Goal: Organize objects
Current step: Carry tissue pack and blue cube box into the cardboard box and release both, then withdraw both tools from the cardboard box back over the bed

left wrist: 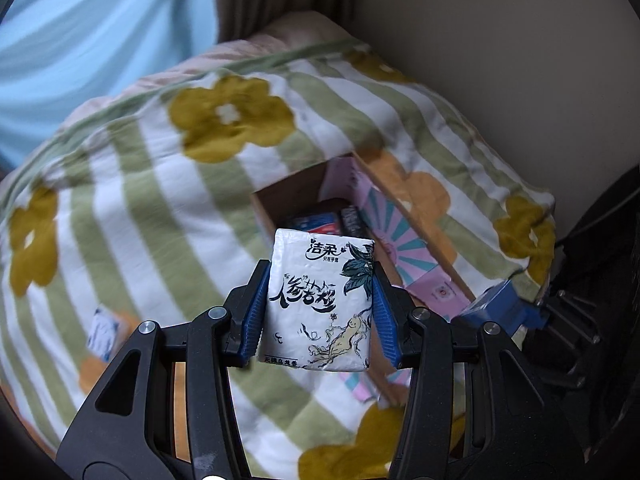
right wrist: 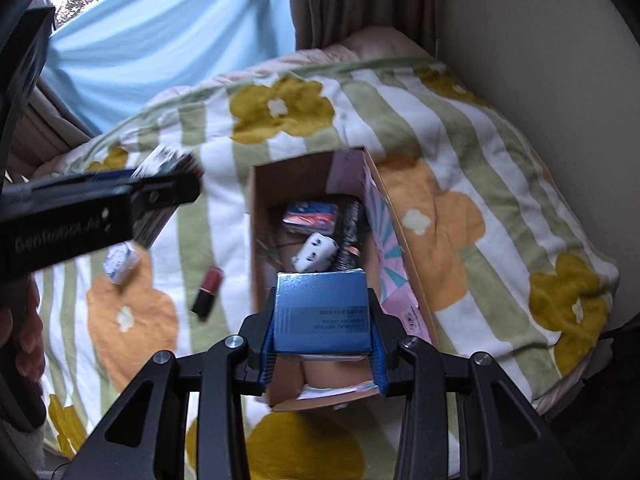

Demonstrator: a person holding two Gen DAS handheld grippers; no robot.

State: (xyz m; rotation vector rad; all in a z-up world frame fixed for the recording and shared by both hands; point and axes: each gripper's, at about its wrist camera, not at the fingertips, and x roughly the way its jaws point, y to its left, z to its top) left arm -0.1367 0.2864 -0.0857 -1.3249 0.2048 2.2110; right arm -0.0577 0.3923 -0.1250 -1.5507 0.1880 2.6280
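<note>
**Two packets carried to the box**

An open brown cardboard box (right wrist: 304,184) lies on the flowered blanket (right wrist: 500,184). The right gripper (right wrist: 322,340) pinches a blue carton (right wrist: 322,312) above it; release low. The left gripper (left wrist: 320,316) clamps a white tissue packet (left wrist: 320,300) just beside.

Both tongs (left wrist: 320,304) (right wrist: 322,332) clamped, loaded.

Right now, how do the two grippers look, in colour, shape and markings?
The left gripper and right gripper match: black linkage arms with triangular cut-outs and silver round pivot bolts. Their fingers carry ribbed blue pads. Seen from the right wrist, the left gripper's black body bears faint pale lettering, too blurred to read. No cables show on either.
</note>
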